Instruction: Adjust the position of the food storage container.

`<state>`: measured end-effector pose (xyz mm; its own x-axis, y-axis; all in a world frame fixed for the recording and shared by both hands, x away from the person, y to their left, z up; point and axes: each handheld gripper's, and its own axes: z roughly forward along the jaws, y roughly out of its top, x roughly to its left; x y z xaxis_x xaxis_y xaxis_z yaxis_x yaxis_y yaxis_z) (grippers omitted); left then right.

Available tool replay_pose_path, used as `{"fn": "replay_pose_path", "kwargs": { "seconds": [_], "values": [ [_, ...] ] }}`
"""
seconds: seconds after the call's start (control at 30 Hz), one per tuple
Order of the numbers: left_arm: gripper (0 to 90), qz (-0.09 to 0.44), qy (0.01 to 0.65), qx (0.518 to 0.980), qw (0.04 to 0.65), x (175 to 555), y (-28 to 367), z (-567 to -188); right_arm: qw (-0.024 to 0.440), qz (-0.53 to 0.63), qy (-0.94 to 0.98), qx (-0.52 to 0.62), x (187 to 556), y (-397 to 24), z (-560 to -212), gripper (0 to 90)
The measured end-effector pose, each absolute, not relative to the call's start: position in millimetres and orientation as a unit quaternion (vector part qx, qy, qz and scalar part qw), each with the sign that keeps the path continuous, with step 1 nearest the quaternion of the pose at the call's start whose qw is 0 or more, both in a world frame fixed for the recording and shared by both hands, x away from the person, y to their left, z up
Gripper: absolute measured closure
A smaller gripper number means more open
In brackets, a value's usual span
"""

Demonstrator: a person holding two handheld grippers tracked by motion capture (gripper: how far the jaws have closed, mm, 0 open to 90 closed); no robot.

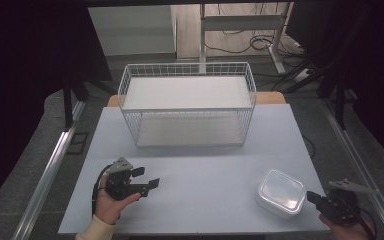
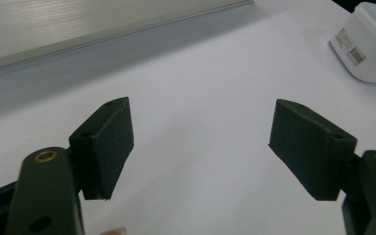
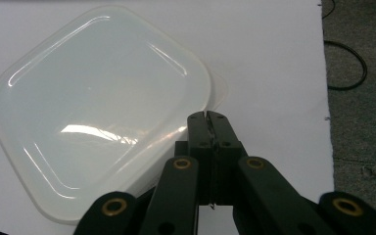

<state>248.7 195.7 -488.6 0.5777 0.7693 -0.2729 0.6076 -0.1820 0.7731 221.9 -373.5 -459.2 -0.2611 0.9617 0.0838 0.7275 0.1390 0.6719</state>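
Right now the right gripper (image 1: 311,197) is sitting at the near right corner of the table (image 1: 200,165), jaws pressed flat together with nothing between them, tips just beside the near right edge of the white lidded container (image 1: 280,192); whether they are touching its lid tab I cannot tell. The container is lying flat near the right edge, lid on. The left gripper (image 1: 146,178) is resting in an upturned hand (image 1: 111,202) at the near left, jaws spread wide and empty, well apart from the container. A white wire basket (image 1: 187,102) is standing at the far middle of the table. Bare tabletop is lying between basket and both grippers. Cables (image 1: 240,45) are trailing on the floor beyond.
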Motion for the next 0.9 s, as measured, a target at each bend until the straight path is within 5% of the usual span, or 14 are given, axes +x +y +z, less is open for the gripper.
{"fn": "replay_pose_path", "kwargs": {
  "seconds": [0.9],
  "values": [
    [23.7, 0.086, 0.455, 0.766, 0.446, 250.7, 195.1, -492.7, 0.181, 0.285, 0.737, 0.585, 230.8, -371.5, -468.4, 89.8]
  ]
}}
